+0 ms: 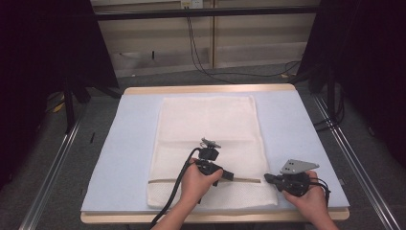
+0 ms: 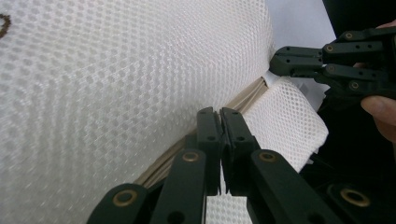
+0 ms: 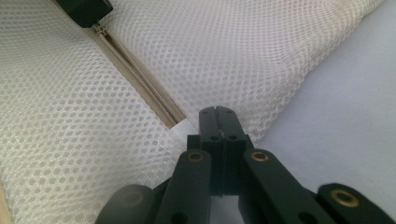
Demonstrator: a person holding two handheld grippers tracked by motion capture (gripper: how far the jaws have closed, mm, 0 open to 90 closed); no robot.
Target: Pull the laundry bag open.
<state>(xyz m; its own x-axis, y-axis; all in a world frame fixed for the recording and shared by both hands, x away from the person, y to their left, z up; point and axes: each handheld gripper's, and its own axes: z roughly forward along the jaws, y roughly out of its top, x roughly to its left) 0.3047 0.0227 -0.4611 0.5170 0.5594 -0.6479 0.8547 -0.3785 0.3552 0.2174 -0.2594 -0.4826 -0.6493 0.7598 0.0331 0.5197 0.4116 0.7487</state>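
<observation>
White mesh laundry bag (image 1: 208, 139) lies flat on the pale blue mat (image 1: 134, 143) covering the bench, its beige zipper (image 1: 165, 181) running across near the bag's near edge. On that zipper the left hand-held gripper (image 2: 219, 116) is clenched, partway along the line. At the zipper's right end, the right hand-held gripper (image 3: 217, 116) is pinched on the bag's edge.

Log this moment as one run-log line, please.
item: white mesh zip bag on blue mat | left gripper: shut at beige zipper | right gripper: shut on bag's edge
</observation>
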